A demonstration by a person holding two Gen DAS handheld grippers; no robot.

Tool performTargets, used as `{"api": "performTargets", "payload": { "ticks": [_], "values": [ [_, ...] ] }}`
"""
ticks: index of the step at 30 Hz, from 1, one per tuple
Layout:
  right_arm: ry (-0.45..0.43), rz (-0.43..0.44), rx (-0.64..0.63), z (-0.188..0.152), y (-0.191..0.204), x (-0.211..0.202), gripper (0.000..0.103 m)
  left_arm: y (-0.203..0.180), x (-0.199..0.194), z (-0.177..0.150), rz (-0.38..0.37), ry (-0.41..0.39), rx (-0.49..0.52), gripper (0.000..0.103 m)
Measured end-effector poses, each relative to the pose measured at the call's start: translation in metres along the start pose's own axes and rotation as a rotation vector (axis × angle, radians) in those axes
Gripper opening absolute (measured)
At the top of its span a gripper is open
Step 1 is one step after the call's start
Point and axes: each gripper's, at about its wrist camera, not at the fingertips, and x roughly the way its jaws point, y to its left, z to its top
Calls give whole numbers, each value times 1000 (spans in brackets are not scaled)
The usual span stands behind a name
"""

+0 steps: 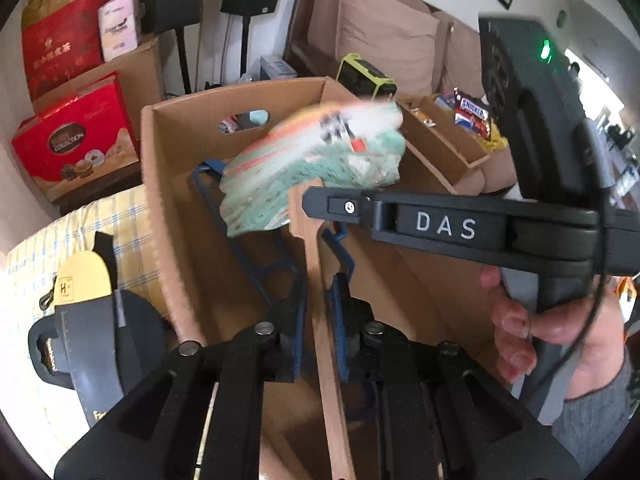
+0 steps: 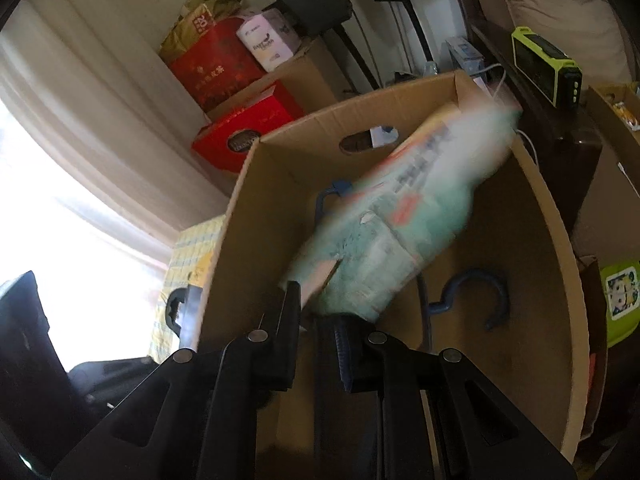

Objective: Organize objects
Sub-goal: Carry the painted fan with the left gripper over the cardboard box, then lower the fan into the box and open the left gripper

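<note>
A big open cardboard box (image 1: 160, 168) fills both views; it also shows in the right wrist view (image 2: 240, 216). A blurred green, white and orange packet (image 1: 316, 168) hangs over the box, and it shows in the right wrist view (image 2: 400, 220). My left gripper (image 1: 318, 264) is shut on the box's front cardboard wall (image 1: 320, 320). My right gripper (image 2: 320, 312) sits just under the packet's lower end; whether it grips it I cannot tell. The right gripper also shows in the left wrist view (image 1: 320, 200). A blue hanger (image 2: 476, 296) lies in the box.
Red gift boxes (image 1: 76, 136) and a carton stand at the back left. A dark bag (image 1: 92, 344) lies on a yellow checked cloth (image 1: 32, 272) at the left. A snack tray (image 1: 452, 132) and a green device (image 1: 364, 74) stand by the sofa.
</note>
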Motion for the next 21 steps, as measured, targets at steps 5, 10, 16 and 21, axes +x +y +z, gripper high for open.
{"api": "performTargets", "payload": {
  "ticks": [5,10,16,21],
  "values": [
    [61,-127,5,-6,-2,8,22,12,-21,-5,-11,-21,-23,22],
    [127,-252,-7,-13,-7,14,34,23,-42,-10,-6,-47,-32,24],
    [122,-345,-54,-22,-6,4,41,39,-59,-19,21,-70,-46,40],
    [82,-371,-72,-25,1,-12,42,56,-75,-34,70,-107,-69,69]
  ]
}}
